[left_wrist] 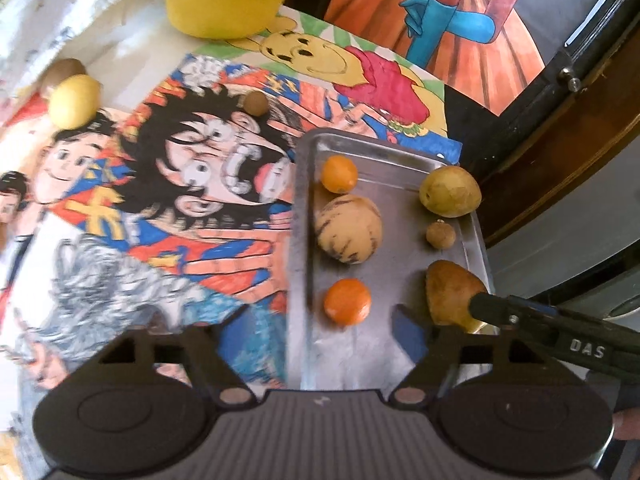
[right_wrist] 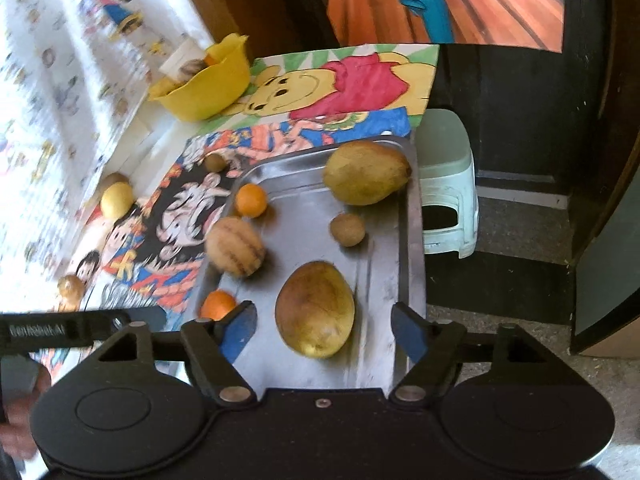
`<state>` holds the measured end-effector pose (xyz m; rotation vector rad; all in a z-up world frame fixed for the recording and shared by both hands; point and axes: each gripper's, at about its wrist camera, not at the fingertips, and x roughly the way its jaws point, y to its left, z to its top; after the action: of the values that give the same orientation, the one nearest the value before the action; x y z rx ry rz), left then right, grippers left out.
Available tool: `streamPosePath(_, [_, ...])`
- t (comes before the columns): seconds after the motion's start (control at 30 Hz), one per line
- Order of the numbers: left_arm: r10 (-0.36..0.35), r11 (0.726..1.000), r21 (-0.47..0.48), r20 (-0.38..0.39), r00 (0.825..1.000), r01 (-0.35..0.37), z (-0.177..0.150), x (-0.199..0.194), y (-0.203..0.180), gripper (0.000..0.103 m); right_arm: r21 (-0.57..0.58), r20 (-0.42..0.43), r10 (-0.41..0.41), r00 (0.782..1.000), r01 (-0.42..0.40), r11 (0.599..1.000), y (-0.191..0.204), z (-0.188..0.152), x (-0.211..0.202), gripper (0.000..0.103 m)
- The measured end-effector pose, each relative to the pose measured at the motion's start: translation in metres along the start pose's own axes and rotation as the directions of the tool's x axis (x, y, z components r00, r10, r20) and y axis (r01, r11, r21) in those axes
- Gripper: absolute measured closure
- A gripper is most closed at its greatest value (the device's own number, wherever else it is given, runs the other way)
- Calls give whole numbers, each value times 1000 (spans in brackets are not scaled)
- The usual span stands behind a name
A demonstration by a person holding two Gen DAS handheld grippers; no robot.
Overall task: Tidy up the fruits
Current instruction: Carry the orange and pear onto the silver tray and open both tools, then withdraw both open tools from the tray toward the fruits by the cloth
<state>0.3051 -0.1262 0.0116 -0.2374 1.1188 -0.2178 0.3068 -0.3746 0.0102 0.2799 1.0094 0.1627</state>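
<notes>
Near mango (right_wrist: 315,309) long axis toward camera, flat on tray (right_wrist: 384,292)

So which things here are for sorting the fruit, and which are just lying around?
For the job:
- metal tray with two oranges, striped melon, two mangoes, small brown fruit
- yellow bowl
- loose yellow fruit
- right gripper, open

Just lying about:
- cartoon drawings
- green stool
</notes>
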Motion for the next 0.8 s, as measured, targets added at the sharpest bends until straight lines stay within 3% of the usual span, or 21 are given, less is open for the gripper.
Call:
streamPosePath(0.13, [63, 998, 23, -16, 998, -62, -6, -19, 13, 4, -18, -32, -13, 999, 12, 1000, 15, -11, -13, 15])
streamPosePath(0.27, [141, 990, 32, -65, 988, -139, -14, -33, 29, 1, -24, -104, -35, 994, 33, 999, 34, -23, -20, 10])
streamPosePath(0.53, [310, 950, 28, -174, 935, -310, -32, -65, 65, 1, 2, -290, 3, 957, -3, 1000, 74, -40, -14, 4])
streamPosePath(0.8, [407, 905, -54, -173, 897, -421, -40, -101, 103, 1, -97, -323, 81, 943, -118, 988, 120, -33, -4, 3])
